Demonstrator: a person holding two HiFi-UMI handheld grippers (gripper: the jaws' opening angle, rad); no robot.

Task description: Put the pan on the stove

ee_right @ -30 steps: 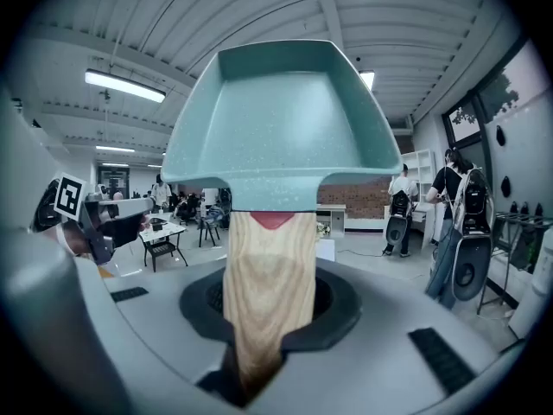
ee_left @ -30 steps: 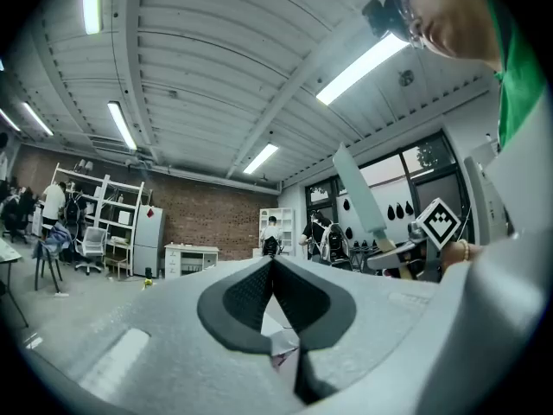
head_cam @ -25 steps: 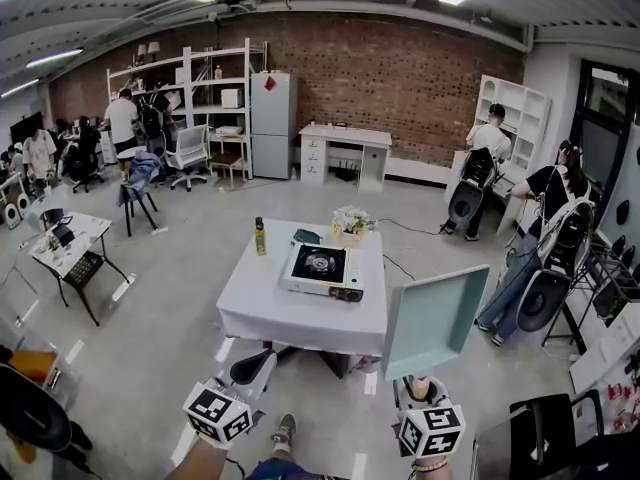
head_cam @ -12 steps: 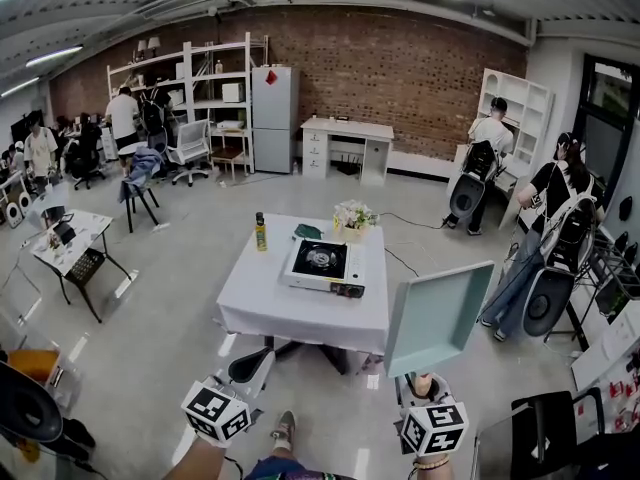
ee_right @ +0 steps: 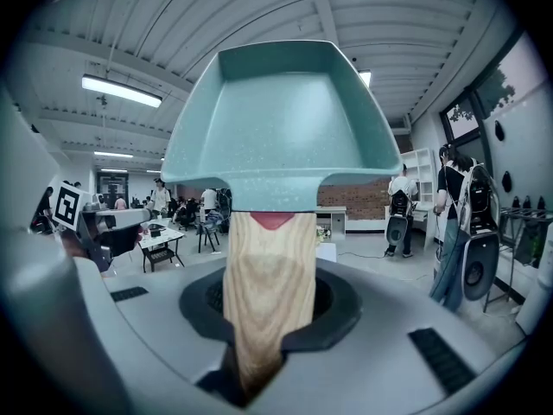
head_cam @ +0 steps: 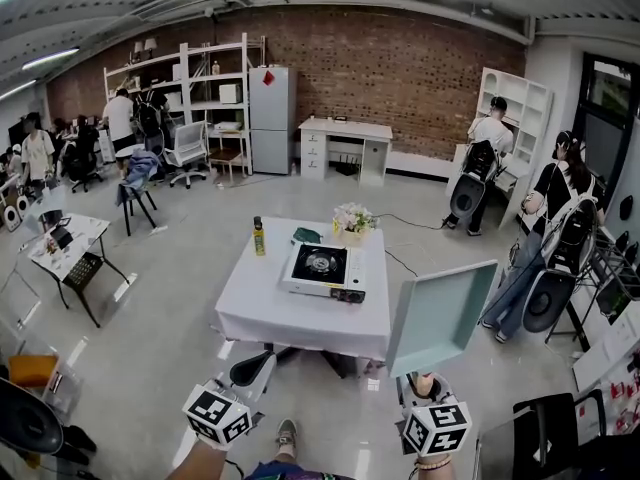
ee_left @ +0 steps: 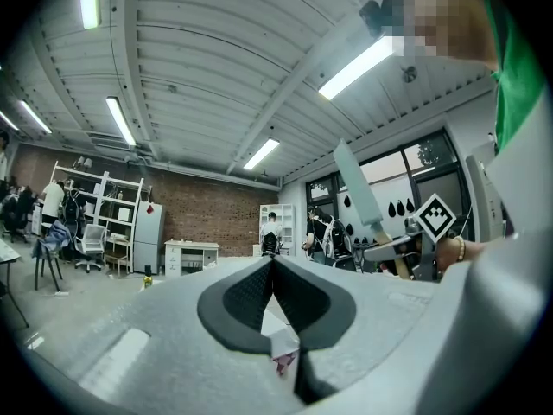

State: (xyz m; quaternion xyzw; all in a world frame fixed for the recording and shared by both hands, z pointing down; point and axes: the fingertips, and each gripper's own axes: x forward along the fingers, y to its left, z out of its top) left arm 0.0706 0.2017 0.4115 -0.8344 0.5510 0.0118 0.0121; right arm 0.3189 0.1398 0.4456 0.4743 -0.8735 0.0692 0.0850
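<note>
Teal square pan [head_cam: 440, 316] upright in midair, well apart from white portable stove [head_cam: 322, 271].

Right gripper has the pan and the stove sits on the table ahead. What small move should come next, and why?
Probably carry the pan forward toward the portable stove. The right gripper is clamped on its wooden handle, the pan hangs in the air well short of the table, and the burner looks bare.
</note>
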